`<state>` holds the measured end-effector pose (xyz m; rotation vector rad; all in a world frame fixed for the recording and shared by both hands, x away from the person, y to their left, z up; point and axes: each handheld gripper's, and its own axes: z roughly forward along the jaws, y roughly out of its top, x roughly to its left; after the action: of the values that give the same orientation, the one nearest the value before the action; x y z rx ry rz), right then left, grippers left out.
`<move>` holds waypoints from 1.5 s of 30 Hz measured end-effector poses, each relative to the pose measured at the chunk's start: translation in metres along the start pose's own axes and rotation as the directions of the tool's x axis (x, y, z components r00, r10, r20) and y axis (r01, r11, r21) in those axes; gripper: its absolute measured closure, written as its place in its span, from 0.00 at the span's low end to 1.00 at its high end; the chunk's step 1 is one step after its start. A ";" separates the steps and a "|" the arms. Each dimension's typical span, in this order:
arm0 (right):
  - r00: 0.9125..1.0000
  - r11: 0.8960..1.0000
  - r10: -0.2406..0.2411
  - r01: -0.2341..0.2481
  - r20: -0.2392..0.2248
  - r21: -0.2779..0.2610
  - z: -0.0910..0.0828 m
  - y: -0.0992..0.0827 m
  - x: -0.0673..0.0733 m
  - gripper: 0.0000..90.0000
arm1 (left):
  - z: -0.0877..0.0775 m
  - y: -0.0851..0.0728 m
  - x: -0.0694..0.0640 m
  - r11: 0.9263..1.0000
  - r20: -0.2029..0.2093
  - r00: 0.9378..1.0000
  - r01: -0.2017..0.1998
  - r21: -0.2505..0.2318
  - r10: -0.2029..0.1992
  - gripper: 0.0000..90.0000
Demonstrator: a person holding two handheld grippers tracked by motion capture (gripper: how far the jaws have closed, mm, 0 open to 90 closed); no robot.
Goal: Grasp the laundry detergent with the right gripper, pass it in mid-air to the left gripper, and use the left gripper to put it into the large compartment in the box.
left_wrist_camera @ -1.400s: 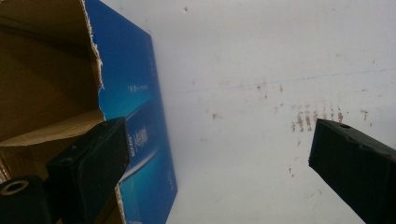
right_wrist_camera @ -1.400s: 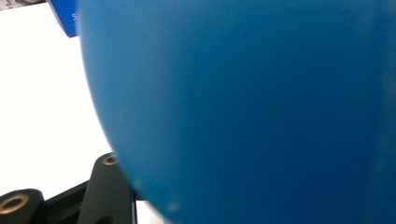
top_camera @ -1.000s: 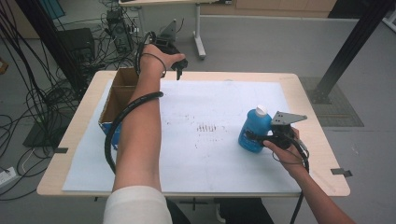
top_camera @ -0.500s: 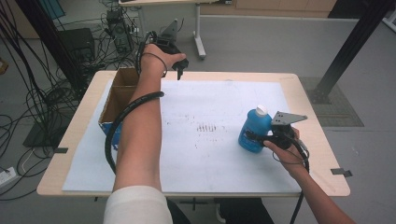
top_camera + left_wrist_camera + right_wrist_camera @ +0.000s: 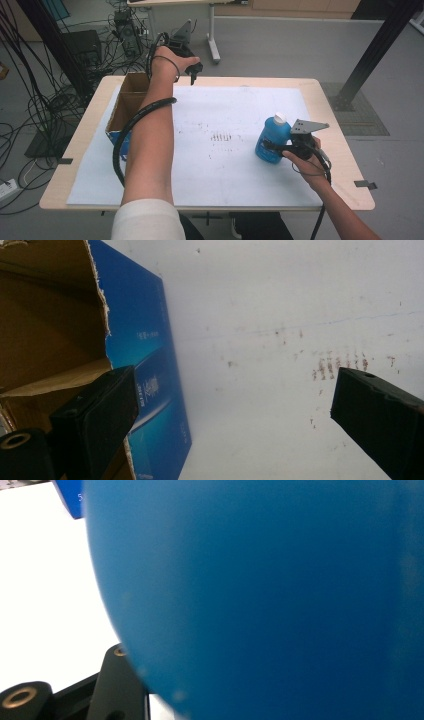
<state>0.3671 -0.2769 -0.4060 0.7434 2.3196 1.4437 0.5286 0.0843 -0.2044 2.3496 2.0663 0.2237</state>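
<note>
Closed a touch tighter around the blue bottle (image 5: 271, 140), right gripper (image 5: 272, 147) now clamping it for lifting; left gripper (image 5: 194, 75) gaping wide, far beyond the bottle.

An open cardboard box (image 5: 131, 102) sits at the white sheet's (image 5: 220, 105) left edge on the table (image 5: 345, 165)

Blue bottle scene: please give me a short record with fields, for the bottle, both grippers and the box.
bottle: blue bottle with white cap, upright on the white sheet
right gripper: right gripper shut on the bottle's side
left gripper: left gripper open, holding nothing, near the table's far edge
box: open cardboard box at the table's left side
</note>
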 end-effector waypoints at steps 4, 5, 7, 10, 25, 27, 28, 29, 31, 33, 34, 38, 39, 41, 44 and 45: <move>1.000 1.000 -0.001 0.001 0.000 0.000 0.000 0.000 0.000 0.50 | 0.000 0.000 0.000 1.000 0.000 1.000 0.000 -0.001 0.000 0.06; 1.000 1.000 -0.001 0.001 0.000 0.000 0.000 0.000 0.000 0.50 | 0.000 0.000 0.000 1.000 0.000 1.000 0.000 -0.001 0.000 0.06; 1.000 1.000 -0.001 0.001 0.000 0.000 0.000 0.000 0.000 0.50 | 0.000 0.000 0.000 1.000 0.001 1.000 0.001 0.000 -0.001 0.06; 1.000 1.000 -0.001 0.001 0.001 0.000 0.000 0.000 0.000 0.50 | 0.000 0.000 0.001 1.000 0.000 1.000 0.001 -0.002 -0.001 0.06; 1.000 1.000 0.004 -0.004 0.007 -0.003 0.000 0.000 0.001 0.50 | 0.000 0.000 0.001 1.000 0.001 1.000 0.003 -0.004 -0.003 0.06; 1.000 1.000 0.003 -0.003 0.007 -0.002 0.000 0.000 0.001 0.50 | 0.000 0.000 0.001 1.000 0.002 1.000 0.004 -0.004 -0.004 0.06; 1.000 1.000 0.003 -0.003 0.006 -0.002 0.000 0.000 0.001 0.50 | 0.000 0.000 0.001 1.000 0.002 1.000 0.005 -0.005 -0.005 0.06; 1.000 1.000 0.003 -0.003 0.006 -0.002 0.000 0.000 0.001 0.50 | -0.001 0.000 0.002 1.000 0.001 1.000 0.004 -0.004 -0.004 0.06; 1.000 1.000 0.003 -0.003 0.006 -0.002 0.000 0.000 0.001 0.50 | -0.001 0.000 0.002 1.000 0.002 1.000 0.004 -0.005 -0.004 0.06; 1.000 1.000 0.003 -0.003 0.006 -0.002 0.000 0.000 0.001 0.50 | -0.001 -0.001 0.002 1.000 0.001 1.000 0.002 -0.005 -0.002 0.06; 1.000 1.000 0.005 -0.005 0.005 -0.002 0.000 0.000 0.000 0.50 | -0.001 -0.001 0.002 1.000 0.001 1.000 0.000 -0.005 0.000 0.06; 1.000 1.000 0.006 -0.006 0.007 -0.002 0.000 0.000 0.001 0.50 | -0.003 -0.001 0.002 1.000 0.001 1.000 -0.002 -0.008 0.002 0.06; 1.000 1.000 0.006 -0.006 0.007 -0.002 0.000 0.000 0.001 0.50 | -0.003 -0.001 0.002 1.000 0.001 1.000 -0.002 -0.008 0.002 0.06; 1.000 1.000 0.007 -0.007 0.007 -0.001 0.000 0.000 0.001 0.50 | -0.004 -0.001 0.002 1.000 0.001 1.000 -0.005 -0.009 0.005 0.06; 1.000 1.000 0.009 -0.009 0.009 -0.001 0.000 0.000 0.001 0.50 | -0.005 -0.001 0.002 1.000 0.004 1.000 -0.010 -0.011 0.010 0.07; 1.000 1.000 0.008 -0.008 0.011 -0.002 0.000 0.000 0.001 0.50 | -0.005 -0.001 0.001 1.000 0.004 1.000 -0.013 -0.010 0.013 0.07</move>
<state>0.3661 -0.2766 -0.4060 0.7588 2.3093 1.4415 0.5273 0.0854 -0.1999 2.3568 2.0440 0.2291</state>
